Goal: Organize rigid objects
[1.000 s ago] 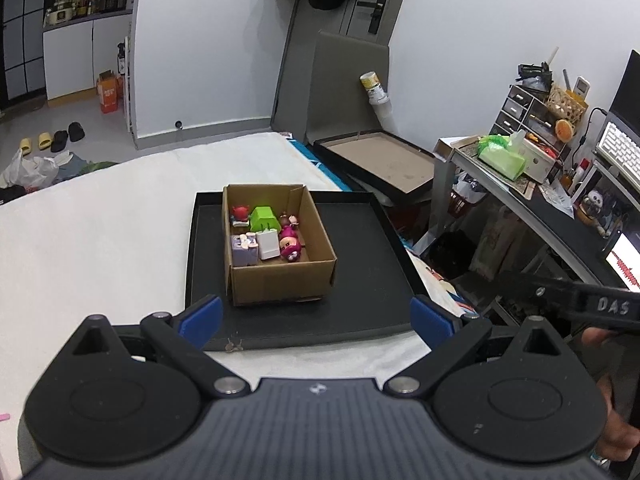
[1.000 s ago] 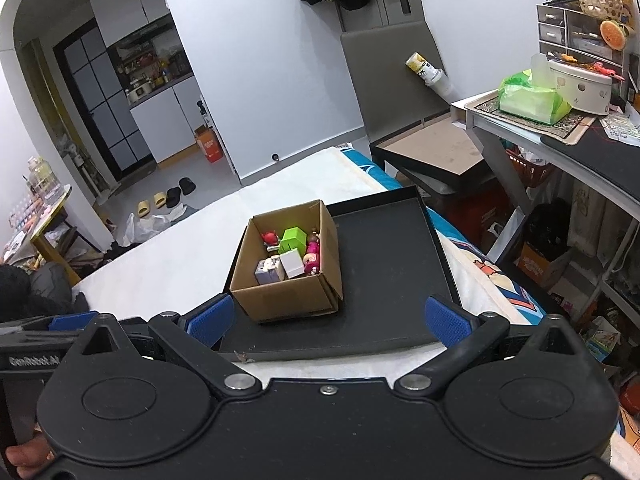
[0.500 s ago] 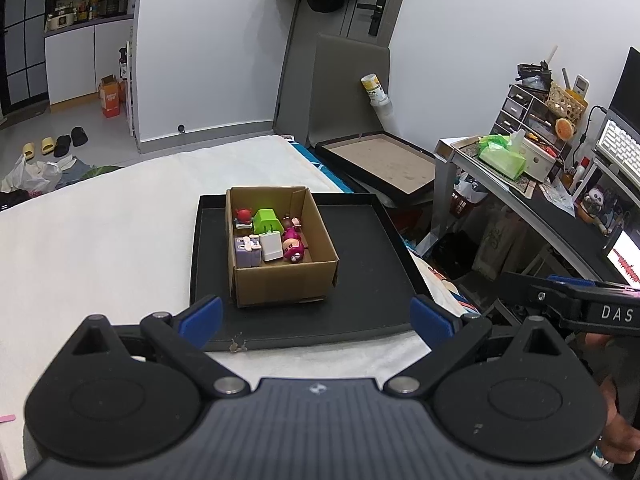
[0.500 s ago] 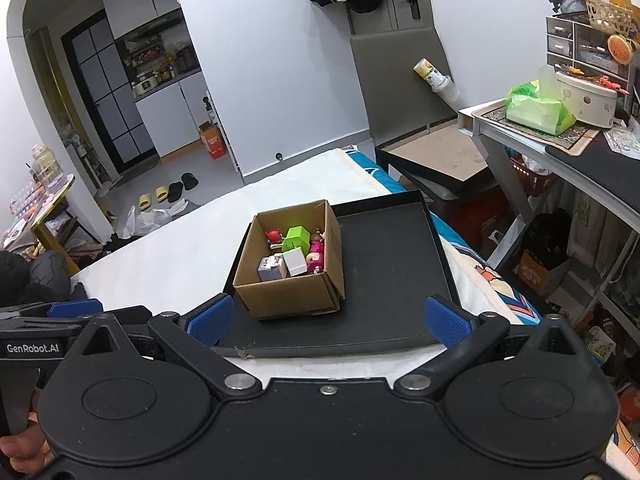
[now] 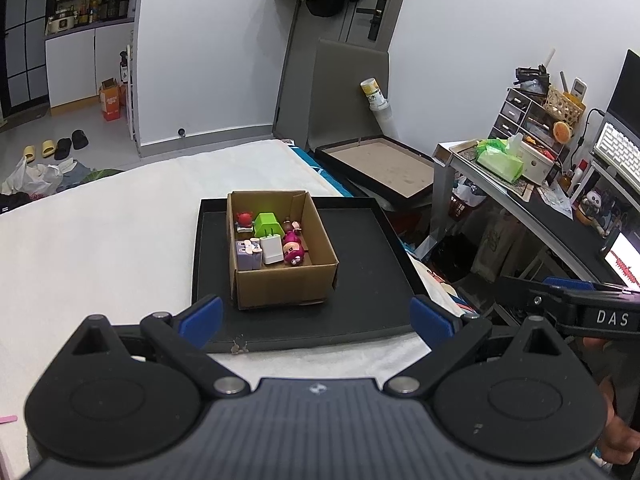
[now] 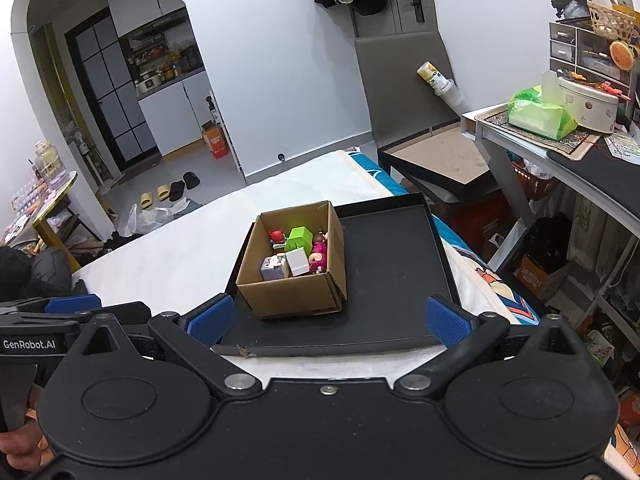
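Observation:
A brown cardboard box (image 5: 286,286) (image 6: 294,292) stands on a black tray (image 5: 360,280) (image 6: 392,280) on a white bed. Inside it lie a green block (image 5: 267,224) (image 6: 299,239), a white charger (image 5: 271,250) (image 6: 297,263), a purple toy (image 5: 246,255) (image 6: 272,268), a small red figure (image 5: 245,219) (image 6: 276,236) and a pink doll (image 5: 294,250) (image 6: 319,258). My left gripper (image 5: 316,318) is open and empty, held back above the tray's near edge. My right gripper (image 6: 328,318) is open and empty too, equally far back.
The white bed (image 5: 100,232) stretches left of the tray. A second open tray (image 5: 376,162) leans past the bed's far right corner. A cluttered desk (image 5: 520,184) stands at the right. Shoes and bags (image 5: 48,156) lie on the floor at the far left.
Both grippers have drawn slightly back and up from the box, which looks a little smaller and farther. Both stay open and empty.

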Available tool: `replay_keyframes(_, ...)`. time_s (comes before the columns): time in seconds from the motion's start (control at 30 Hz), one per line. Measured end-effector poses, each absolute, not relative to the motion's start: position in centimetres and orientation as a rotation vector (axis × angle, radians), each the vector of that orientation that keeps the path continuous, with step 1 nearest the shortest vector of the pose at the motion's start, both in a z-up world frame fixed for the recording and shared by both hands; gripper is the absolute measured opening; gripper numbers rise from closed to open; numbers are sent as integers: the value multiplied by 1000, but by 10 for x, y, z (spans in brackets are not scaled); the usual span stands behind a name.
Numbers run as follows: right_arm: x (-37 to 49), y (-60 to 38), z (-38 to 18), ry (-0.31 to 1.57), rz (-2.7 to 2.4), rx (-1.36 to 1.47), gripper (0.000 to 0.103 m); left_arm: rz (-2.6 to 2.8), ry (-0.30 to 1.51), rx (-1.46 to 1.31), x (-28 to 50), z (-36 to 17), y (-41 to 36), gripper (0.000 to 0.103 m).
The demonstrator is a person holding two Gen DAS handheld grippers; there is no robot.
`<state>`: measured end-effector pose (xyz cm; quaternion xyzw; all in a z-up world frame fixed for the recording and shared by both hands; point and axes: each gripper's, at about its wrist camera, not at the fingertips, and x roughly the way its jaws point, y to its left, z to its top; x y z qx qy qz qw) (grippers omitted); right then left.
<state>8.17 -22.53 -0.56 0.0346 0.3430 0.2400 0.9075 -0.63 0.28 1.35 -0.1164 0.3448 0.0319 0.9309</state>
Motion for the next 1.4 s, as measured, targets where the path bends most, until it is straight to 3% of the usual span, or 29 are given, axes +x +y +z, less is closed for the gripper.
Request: replay_keyframes(1.4, 76, -220, -8, 708, 491, 41, 103, 66, 709, -240, -6, 11, 4, 99)
